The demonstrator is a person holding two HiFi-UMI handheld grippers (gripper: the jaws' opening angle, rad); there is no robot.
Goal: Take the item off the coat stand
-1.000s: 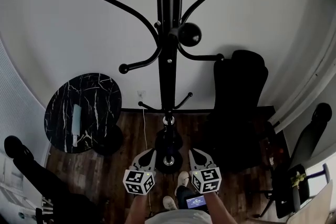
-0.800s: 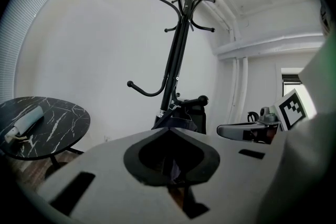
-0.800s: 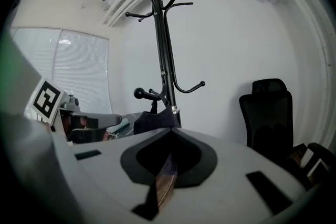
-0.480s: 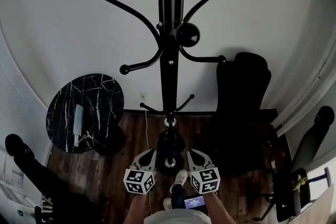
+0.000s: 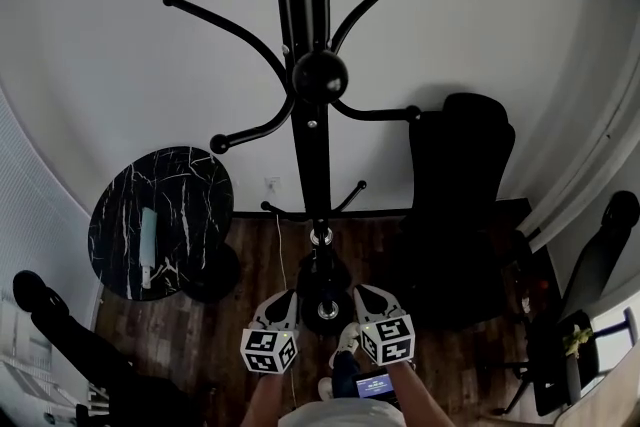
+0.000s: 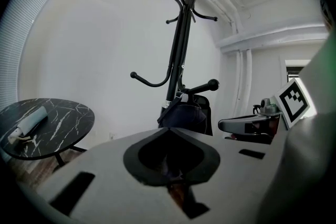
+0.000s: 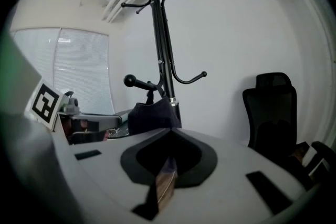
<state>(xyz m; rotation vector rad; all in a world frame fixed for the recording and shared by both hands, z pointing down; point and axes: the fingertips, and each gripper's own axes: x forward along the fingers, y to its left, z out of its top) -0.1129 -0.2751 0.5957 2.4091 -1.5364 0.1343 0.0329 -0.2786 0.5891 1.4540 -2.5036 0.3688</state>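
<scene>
Near coat stand (image 5: 312, 155), grippers (image 5: 285, 296) (image 5: 368, 292) low (closed)

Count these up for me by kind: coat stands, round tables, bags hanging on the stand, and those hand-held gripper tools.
coat stand: 1
round marble table: 1
dark bag hanging low on the stand: 1
Grippers: 2, the left gripper and the right gripper, both shut and empty
Total: 5

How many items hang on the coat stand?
1: a dark bag on a low hook of the coat stand; upper hooks look bare, the pole's far side is hidden.
</scene>
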